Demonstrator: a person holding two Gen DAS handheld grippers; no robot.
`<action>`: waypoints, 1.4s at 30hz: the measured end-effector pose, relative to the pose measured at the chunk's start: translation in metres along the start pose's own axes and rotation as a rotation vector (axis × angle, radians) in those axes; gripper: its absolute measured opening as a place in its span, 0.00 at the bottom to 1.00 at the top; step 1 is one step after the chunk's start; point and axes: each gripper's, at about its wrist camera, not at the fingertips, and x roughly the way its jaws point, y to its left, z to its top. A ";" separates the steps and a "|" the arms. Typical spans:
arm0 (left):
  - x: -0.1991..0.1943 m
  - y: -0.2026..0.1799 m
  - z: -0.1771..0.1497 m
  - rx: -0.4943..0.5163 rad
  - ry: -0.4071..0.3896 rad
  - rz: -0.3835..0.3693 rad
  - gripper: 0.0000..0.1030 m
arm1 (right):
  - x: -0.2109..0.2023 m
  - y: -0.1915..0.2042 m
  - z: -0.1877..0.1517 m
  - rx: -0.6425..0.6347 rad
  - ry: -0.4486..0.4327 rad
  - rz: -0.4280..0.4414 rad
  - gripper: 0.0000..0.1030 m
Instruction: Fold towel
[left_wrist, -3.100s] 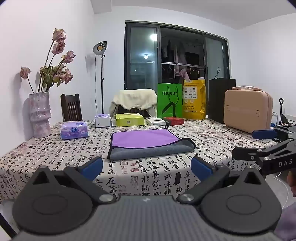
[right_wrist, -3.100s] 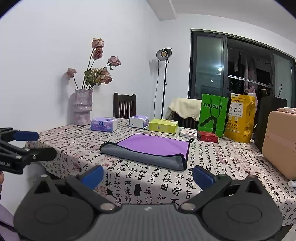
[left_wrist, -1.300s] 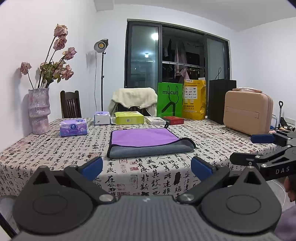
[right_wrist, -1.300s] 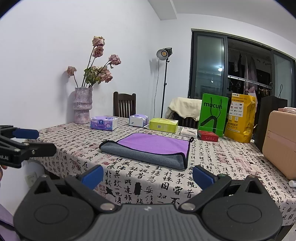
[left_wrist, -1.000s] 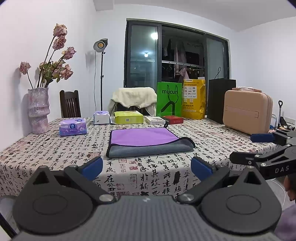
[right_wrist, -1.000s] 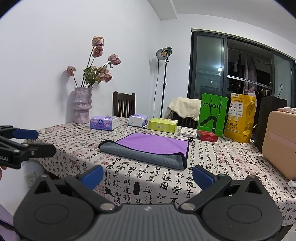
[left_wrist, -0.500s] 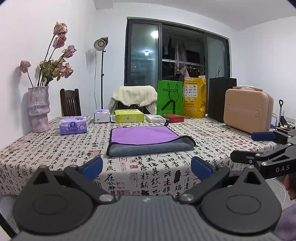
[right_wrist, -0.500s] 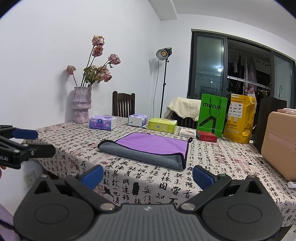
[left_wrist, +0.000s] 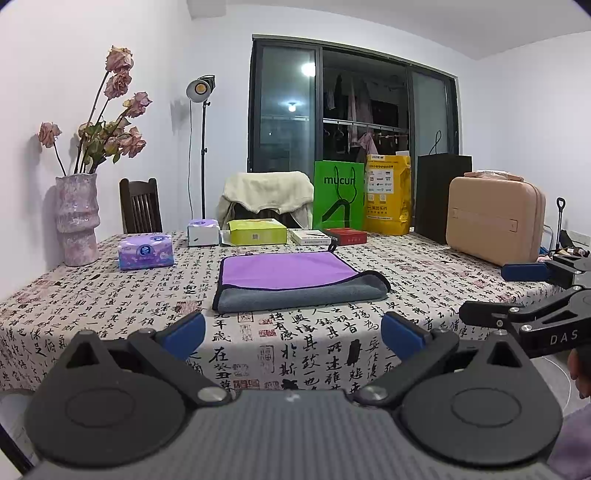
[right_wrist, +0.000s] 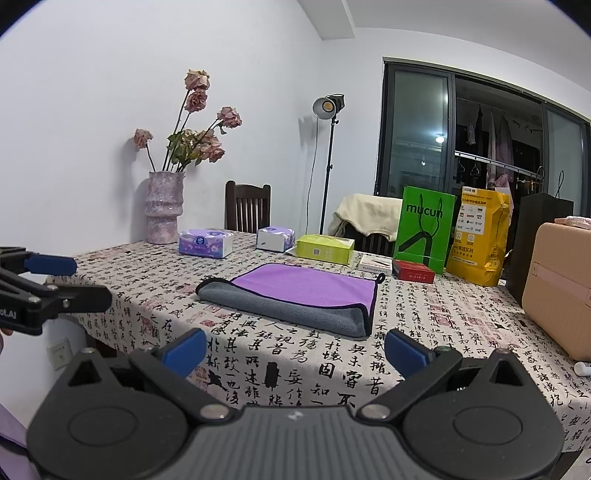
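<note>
left claw (left_wrist: 291, 334): fingers wide apart, holding nothing; off tabletop (left_wrist: 110, 295) edge
right claw (right_wrist: 293, 349): spread apart, holding nothing
towel (left_wrist: 295, 282): purple/grey, folded, ahead of both claws, untouched
writing: green bag (left_wrist: 338, 195) "mucun"; right claw body "DAS"

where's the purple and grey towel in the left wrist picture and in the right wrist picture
Left wrist: the towel lies at picture centre, beyond the open hand-held gripper.
Right wrist: the towel lies at centre too.
Shared landmark: the green bag stands behind the towel in both.
</note>
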 end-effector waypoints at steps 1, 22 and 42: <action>0.000 0.000 0.000 0.000 0.001 0.000 1.00 | 0.000 0.000 0.000 0.000 0.000 0.000 1.00; 0.034 0.018 0.016 0.023 -0.005 0.056 1.00 | 0.031 -0.016 -0.007 0.060 0.002 -0.014 1.00; 0.137 0.053 0.017 0.009 0.141 0.077 0.96 | 0.118 -0.054 -0.009 0.072 0.088 0.009 0.78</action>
